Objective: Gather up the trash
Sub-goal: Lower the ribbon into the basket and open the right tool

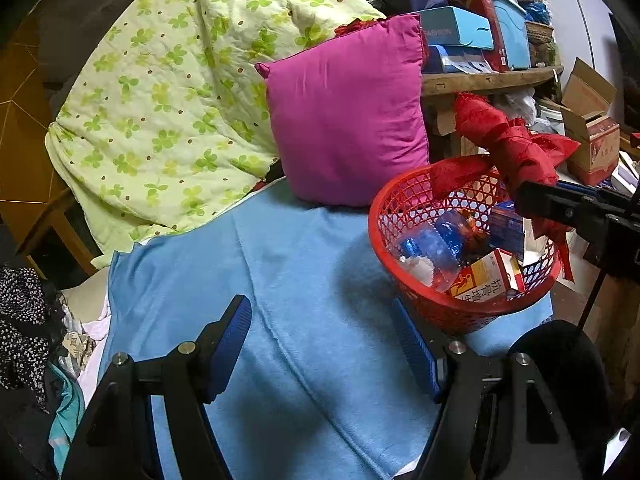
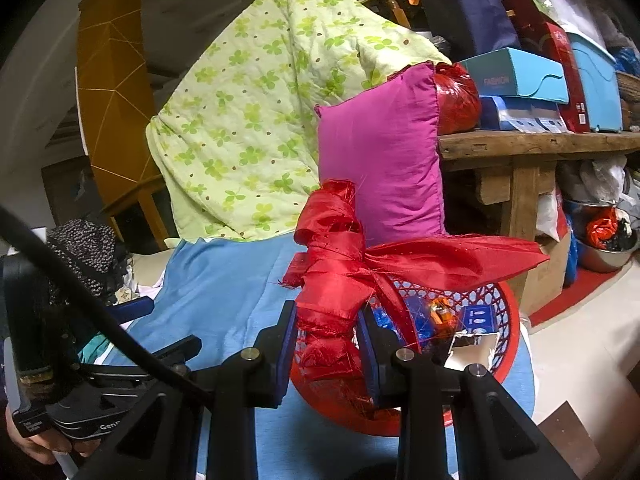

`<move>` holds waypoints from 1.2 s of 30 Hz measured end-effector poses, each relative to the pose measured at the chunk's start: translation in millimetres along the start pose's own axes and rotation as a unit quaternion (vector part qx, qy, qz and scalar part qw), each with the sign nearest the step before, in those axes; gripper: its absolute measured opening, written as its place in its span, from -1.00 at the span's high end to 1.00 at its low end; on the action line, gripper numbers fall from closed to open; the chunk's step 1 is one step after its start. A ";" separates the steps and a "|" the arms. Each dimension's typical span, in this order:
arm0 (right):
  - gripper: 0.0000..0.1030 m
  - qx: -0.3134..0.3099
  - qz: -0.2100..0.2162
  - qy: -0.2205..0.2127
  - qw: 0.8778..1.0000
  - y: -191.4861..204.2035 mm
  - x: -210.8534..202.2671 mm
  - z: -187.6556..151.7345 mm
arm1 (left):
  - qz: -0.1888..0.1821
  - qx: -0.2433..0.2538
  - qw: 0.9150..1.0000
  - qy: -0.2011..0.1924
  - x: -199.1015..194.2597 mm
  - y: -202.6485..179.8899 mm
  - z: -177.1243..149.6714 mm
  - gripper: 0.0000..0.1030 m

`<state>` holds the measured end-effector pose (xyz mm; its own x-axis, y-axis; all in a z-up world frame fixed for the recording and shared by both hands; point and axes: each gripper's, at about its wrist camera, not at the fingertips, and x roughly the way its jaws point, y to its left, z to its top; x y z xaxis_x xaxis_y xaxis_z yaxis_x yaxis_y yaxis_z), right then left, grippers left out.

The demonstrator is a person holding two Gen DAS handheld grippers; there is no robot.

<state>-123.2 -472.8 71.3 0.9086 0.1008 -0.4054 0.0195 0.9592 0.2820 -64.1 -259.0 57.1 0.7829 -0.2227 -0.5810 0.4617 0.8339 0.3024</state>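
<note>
A red mesh basket (image 1: 404,276) (image 2: 508,344) sits on the blue sheet (image 1: 280,280) at the right, holding a plastic bottle (image 1: 432,252), small boxes (image 1: 488,276) and wrappers. My right gripper (image 2: 326,320) (image 1: 532,196) is shut on a crumpled red ribbon (image 2: 336,272) (image 1: 508,144), held just above the basket's near rim. My left gripper (image 1: 320,344) stands open over the bare blue sheet, left of the basket, nothing between its fingers. In the right wrist view the left gripper (image 2: 132,308) shows at the lower left, held by a hand.
A magenta pillow (image 1: 348,120) (image 2: 384,160) leans behind the basket against a green flowered quilt (image 1: 168,92). A wooden bench (image 2: 540,148) stacked with boxes stands at the right. Dark speckled cloth and crumpled items (image 1: 24,320) lie at the sheet's left edge.
</note>
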 end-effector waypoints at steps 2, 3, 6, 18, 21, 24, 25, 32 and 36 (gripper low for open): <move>0.40 0.003 -0.003 0.000 1.000 -2.9 -1.0 0.0 | -0.004 -0.001 1.000 0.001 1.8 -1.6 1.0 -0.43; 0.40 0.004 -0.004 0.000 1.000 -4.3 -1.4 0.3 | -0.006 0.000 1.000 0.001 1.4 -2.2 0.7 -0.43; 0.40 0.009 -0.010 -0.002 1.000 -8.9 -2.7 0.8 | -0.011 0.002 1.000 0.000 1.7 -5.4 1.2 -0.43; 0.40 0.024 -0.031 -0.011 0.999 -27.8 -6.6 8.9 | -0.022 0.008 1.000 0.003 4.3 -13.5 2.5 -0.43; 0.40 0.031 -0.036 -0.014 0.999 -33.2 -5.8 11.9 | -0.024 0.008 1.000 0.005 5.5 -15.1 1.4 -0.43; 0.40 0.037 -0.039 -0.014 0.998 -37.8 -2.5 15.4 | -0.025 0.009 1.000 0.007 6.7 -15.9 0.4 -0.43; 0.40 0.038 -0.040 -0.013 0.998 -38.1 -1.9 15.4 | -0.025 0.009 1.000 0.008 7.3 -16.3 0.1 -0.43; 0.40 0.035 -0.044 0.000 0.998 -37.5 12.3 14.1 | -0.027 0.010 1.000 0.011 9.8 -17.6 -1.7 -0.43; 0.39 0.036 -0.044 0.003 0.998 -37.8 18.4 14.5 | -0.028 0.007 0.999 0.014 12.5 -16.0 -3.2 -0.43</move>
<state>-101.2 -511.0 65.8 0.8997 0.0178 -0.4361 0.1302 0.9428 0.3070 -63.0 -273.5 42.5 0.7432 -0.2548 -0.6187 0.5110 0.8131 0.2789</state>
